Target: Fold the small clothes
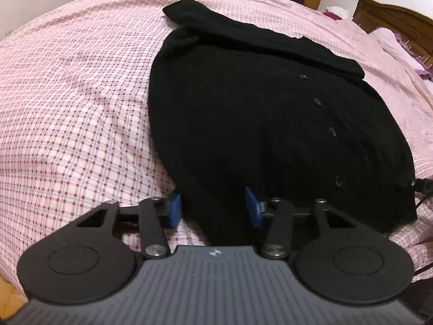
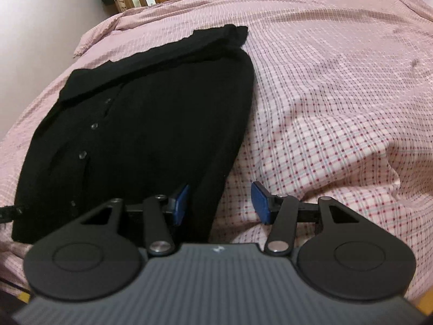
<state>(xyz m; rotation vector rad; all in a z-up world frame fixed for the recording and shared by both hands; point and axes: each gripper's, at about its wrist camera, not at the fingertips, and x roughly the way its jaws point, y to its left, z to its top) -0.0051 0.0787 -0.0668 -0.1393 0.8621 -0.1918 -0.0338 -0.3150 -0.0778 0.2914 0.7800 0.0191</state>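
1. No words, numbers or brand names can be read in either wrist view.
2. The only sign is a small pale emblem (image 1: 213,252) on the ribbed grey housing of the left gripper (image 1: 213,209), too small and blurred to make out.
3. A like emblem (image 2: 217,249) sits at the same place on the housing of the right gripper (image 2: 220,203), equally unreadable.
4. The black cardigan (image 1: 257,124) shows no label or print.

The cardigan (image 1: 257,113) lies on the bedspread (image 1: 75,103); the left gripper (image 1: 213,208) is at its near left corner, the right gripper (image 2: 220,203) at its near right corner.
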